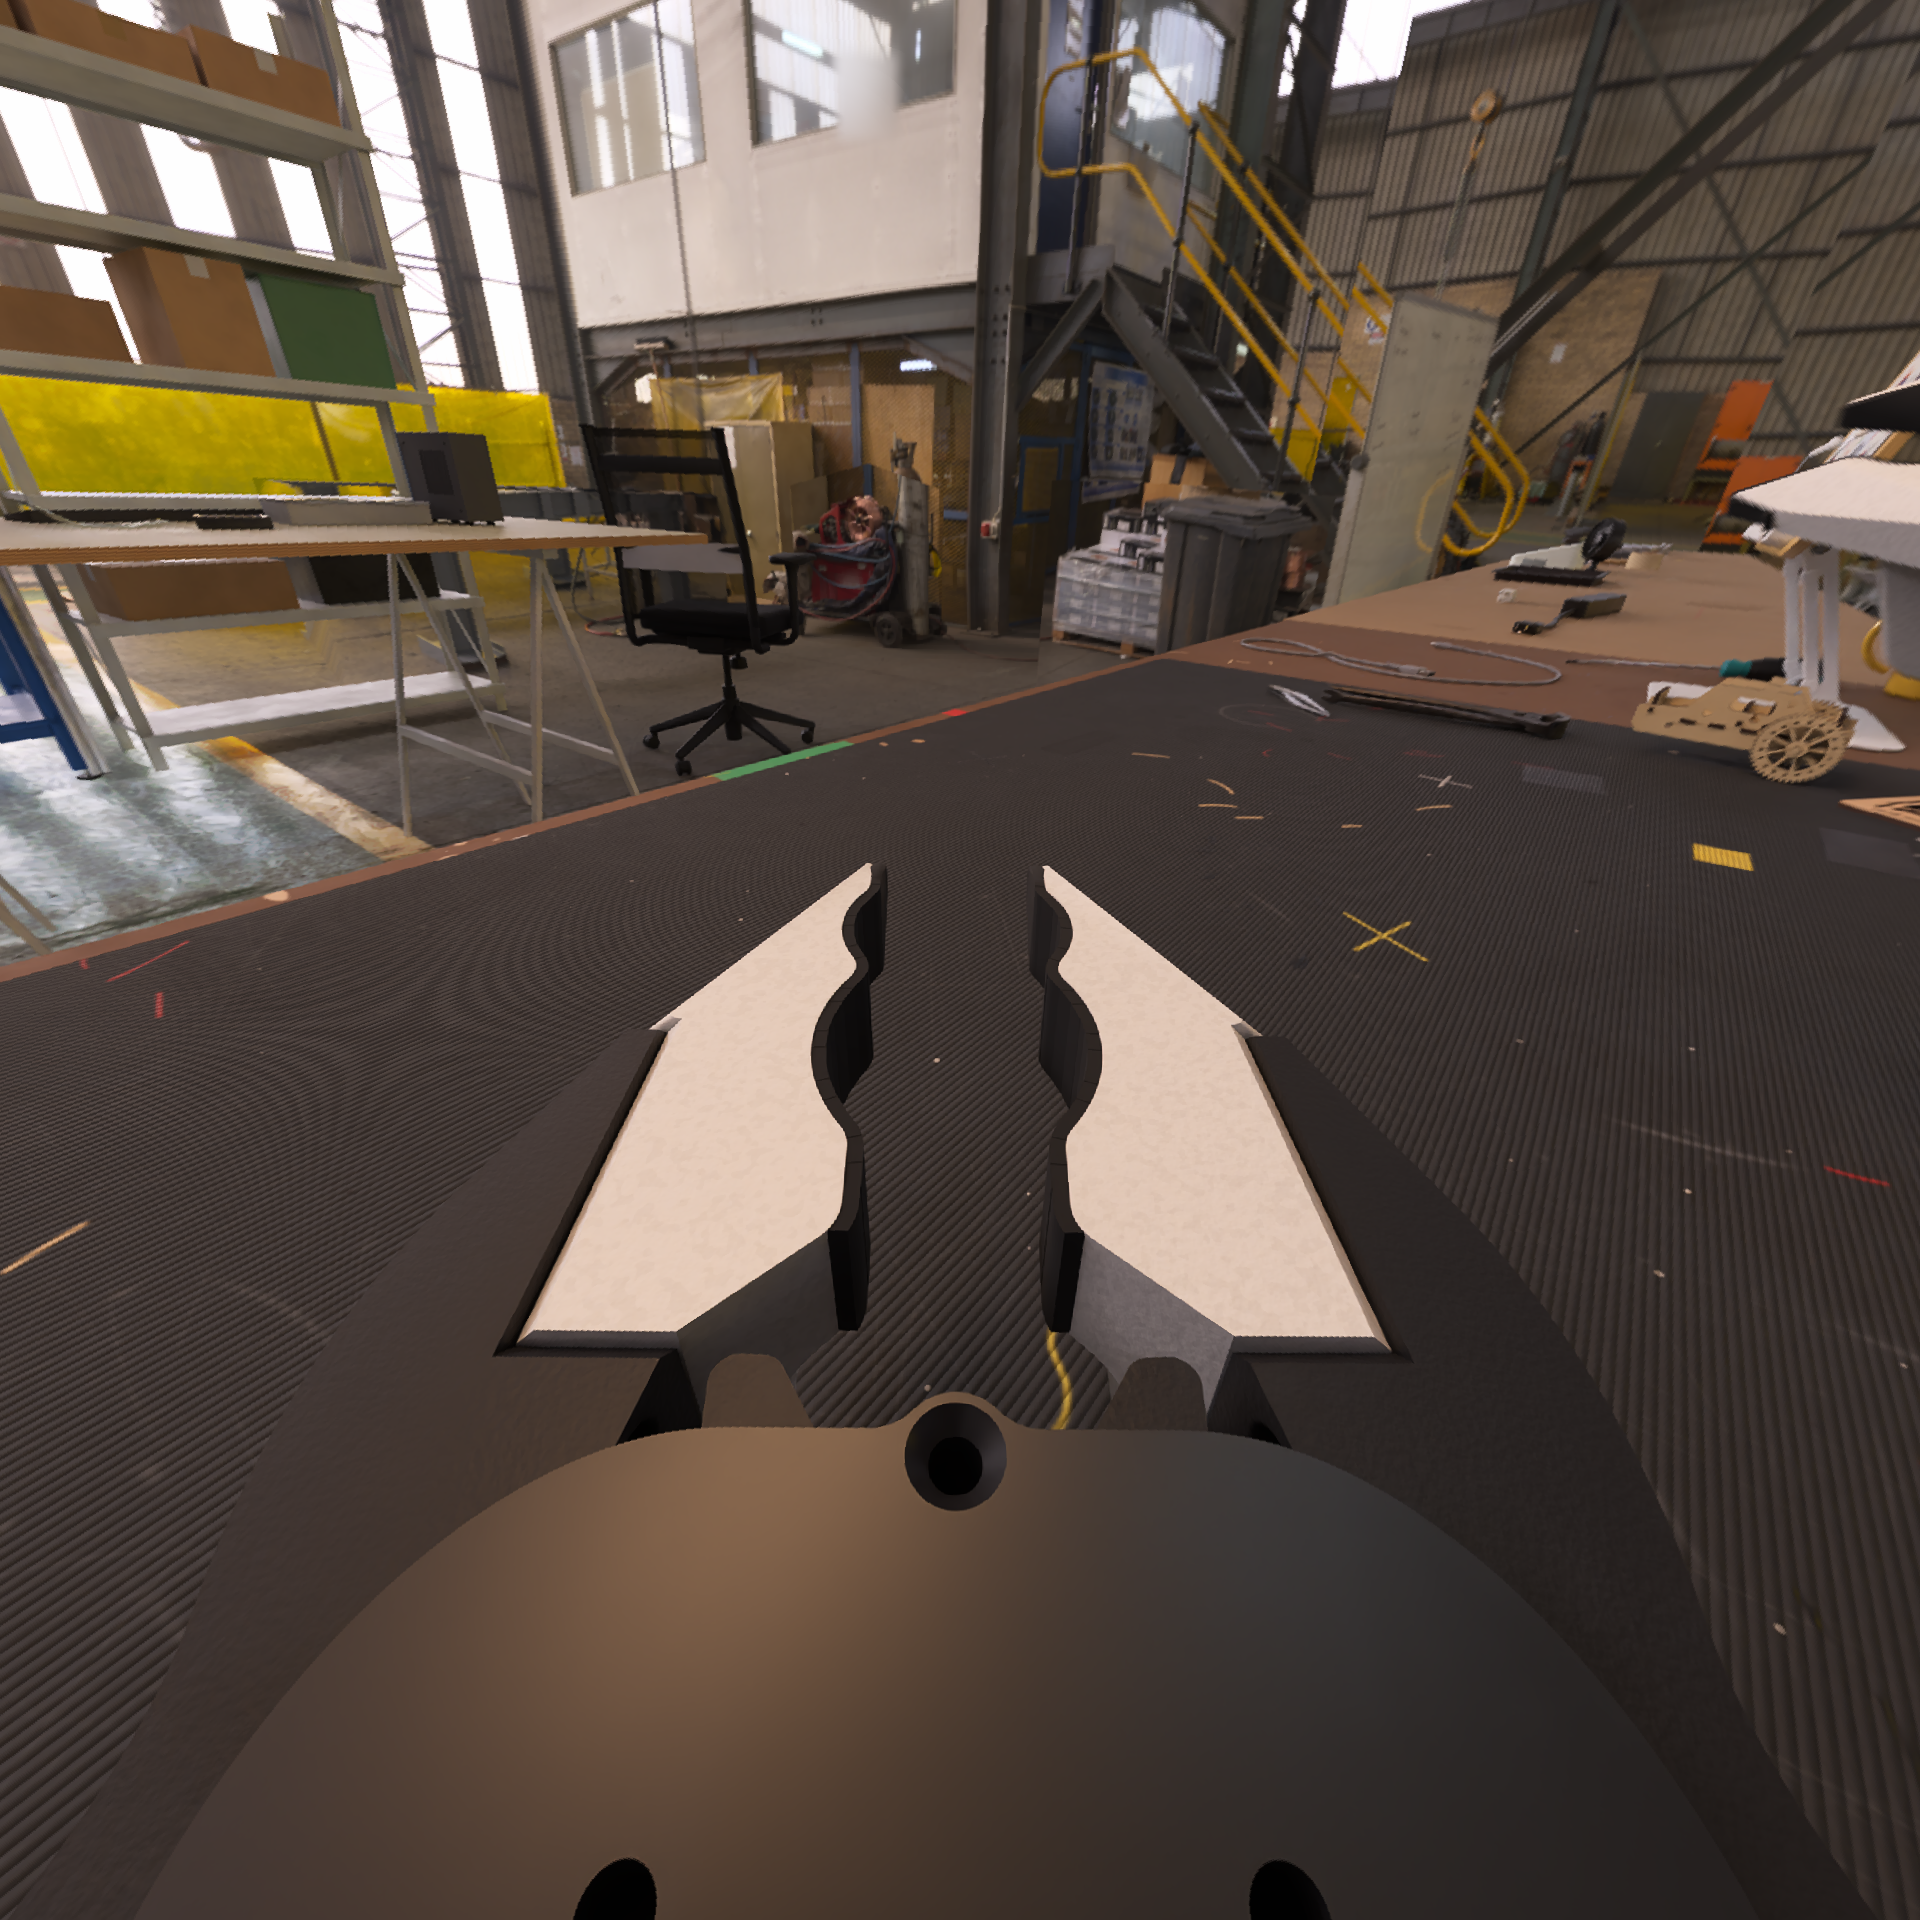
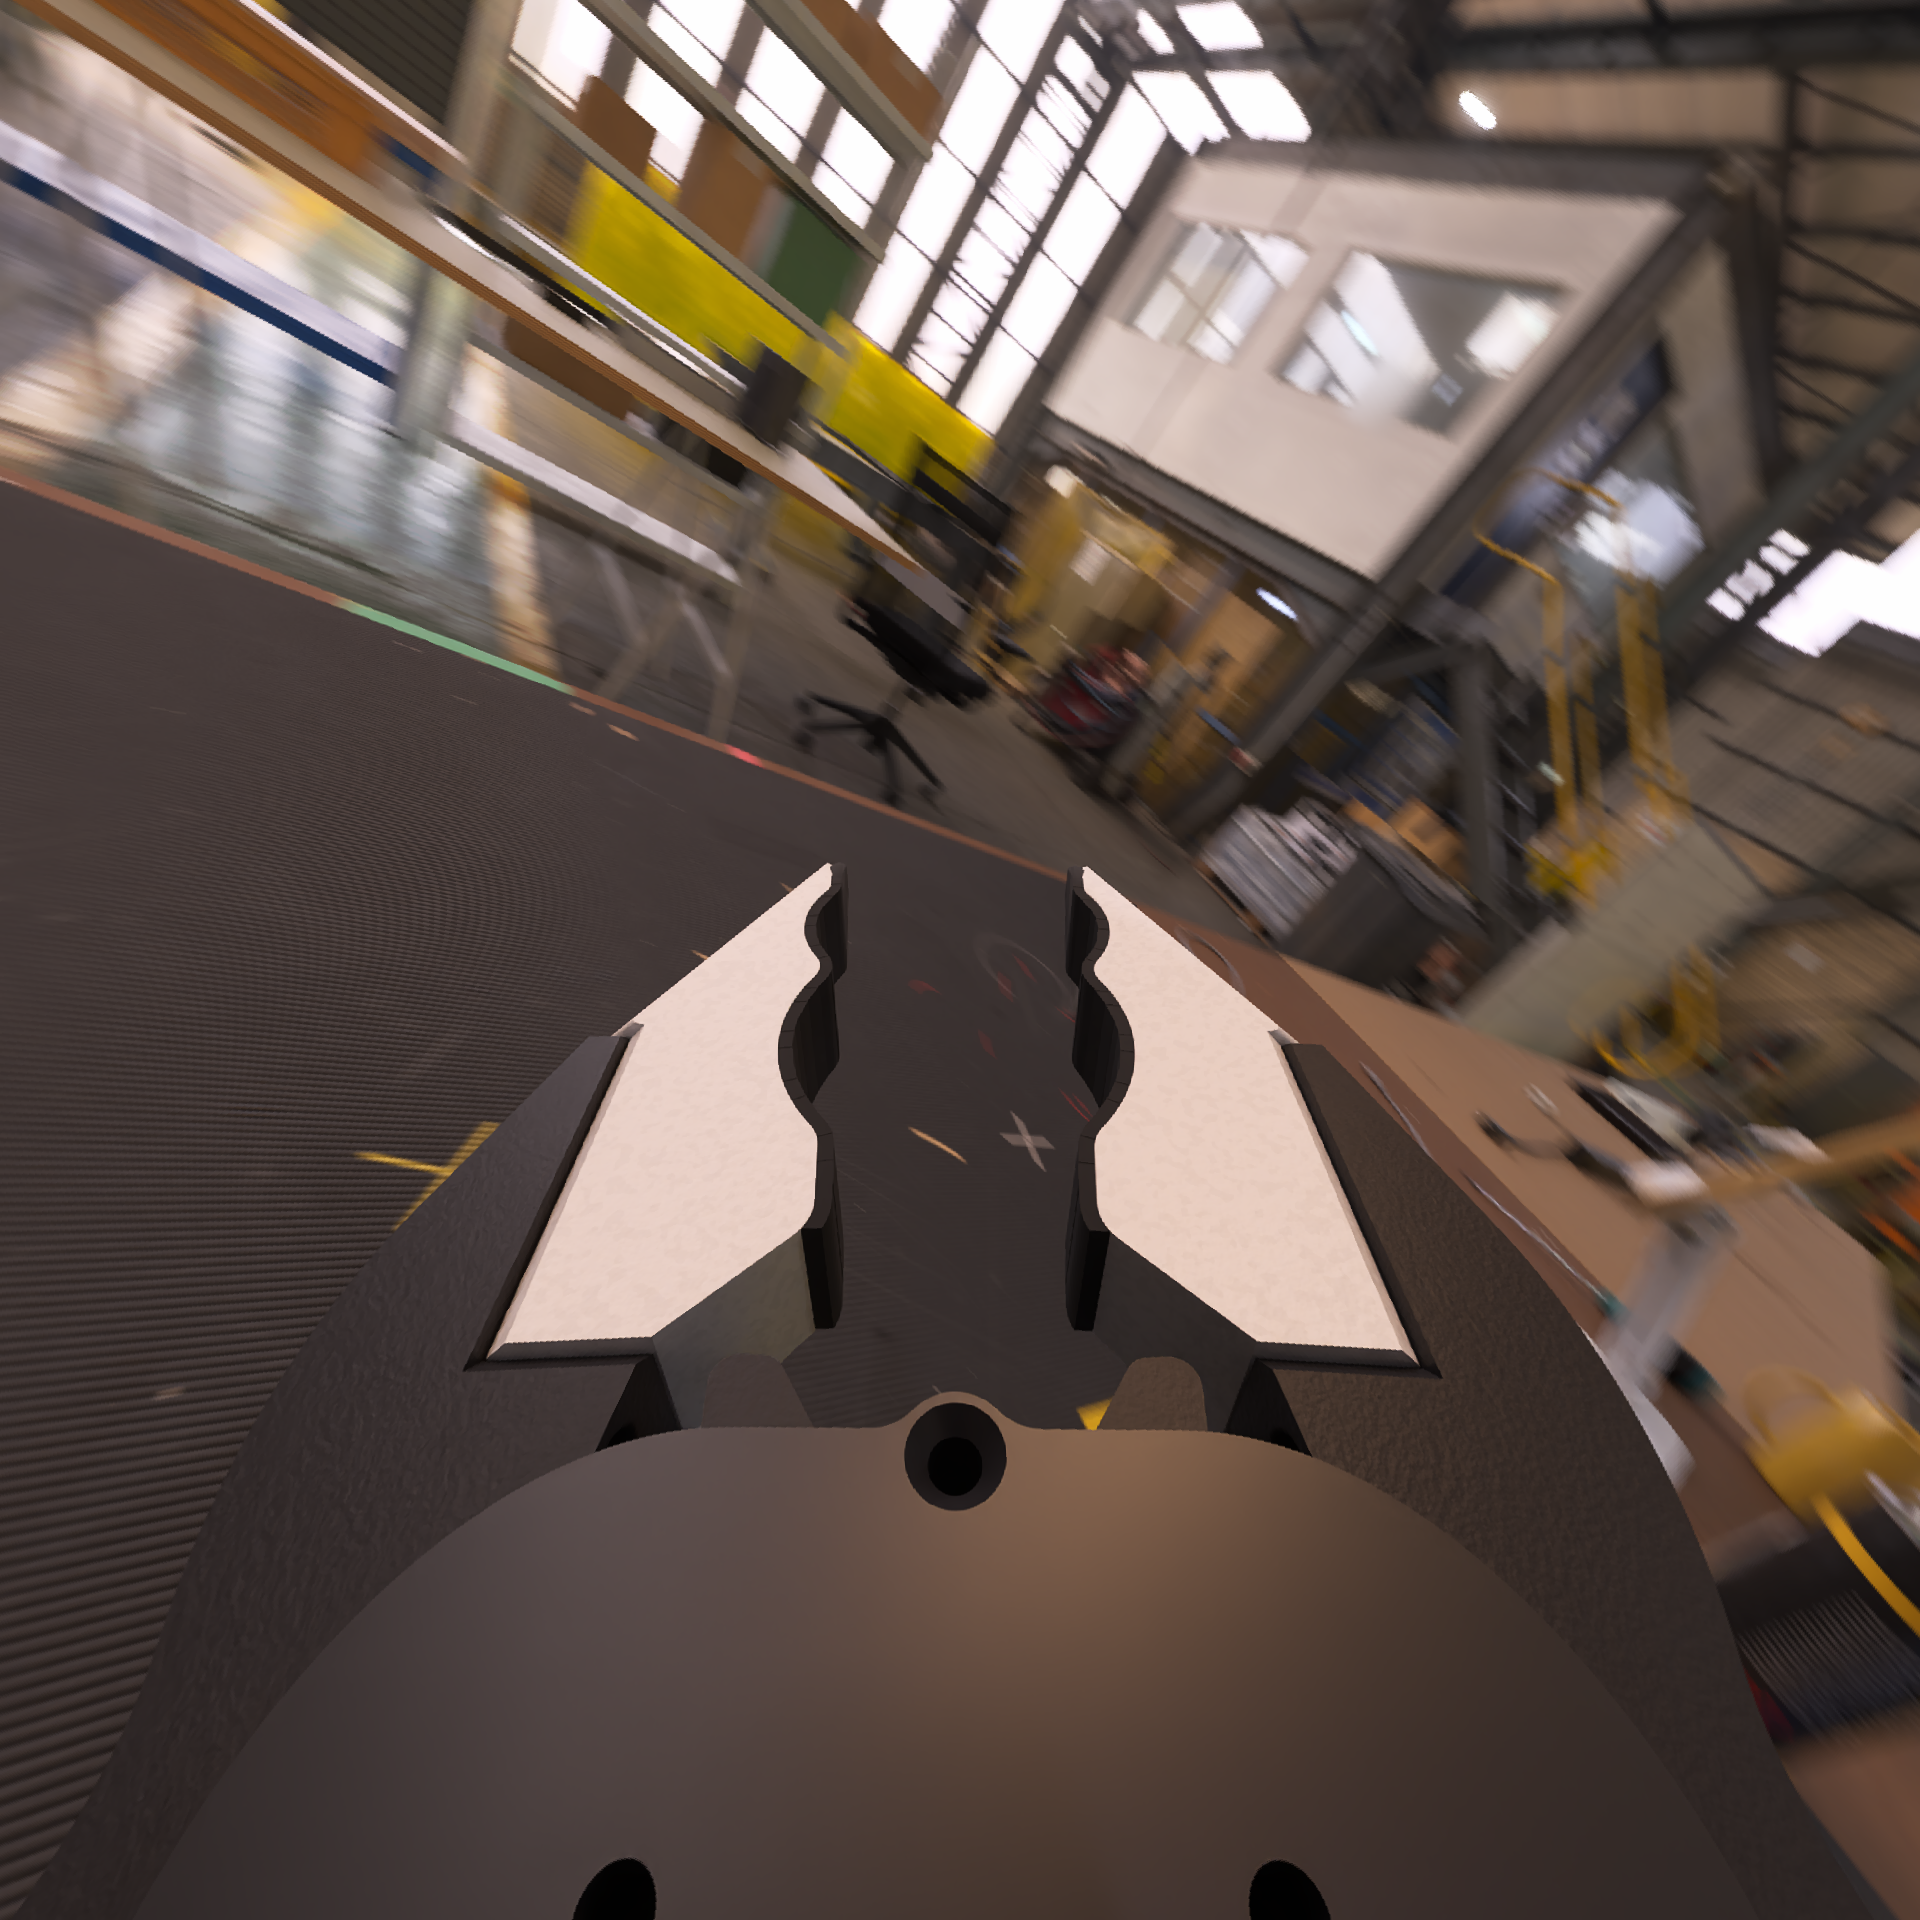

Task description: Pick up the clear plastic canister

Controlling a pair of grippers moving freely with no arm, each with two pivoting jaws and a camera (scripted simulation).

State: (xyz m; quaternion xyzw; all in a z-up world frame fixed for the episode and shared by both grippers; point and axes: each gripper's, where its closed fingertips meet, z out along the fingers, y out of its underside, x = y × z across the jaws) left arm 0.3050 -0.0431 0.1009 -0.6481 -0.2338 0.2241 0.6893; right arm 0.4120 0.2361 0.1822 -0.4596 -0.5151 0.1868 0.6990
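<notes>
No clear plastic canister shows in either view. My left gripper (image 1: 958, 878) is open and empty, its two fingers apart above the dark ribbed mat (image 1: 1143, 987), level with the table. My right gripper (image 2: 956, 878) is open and empty too, above the same mat (image 2: 312, 883). The right wrist view is tilted and blurred by motion. Nothing lies between either pair of fingers.
A small wooden wheeled model (image 1: 1756, 722), a black bar (image 1: 1455, 710), cables and a white stand (image 1: 1813, 623) sit at the table's far right. The mat's far edge (image 1: 779, 764) drops to the floor. A black office chair (image 1: 717, 613) and a trestle table (image 1: 312, 540) stand beyond.
</notes>
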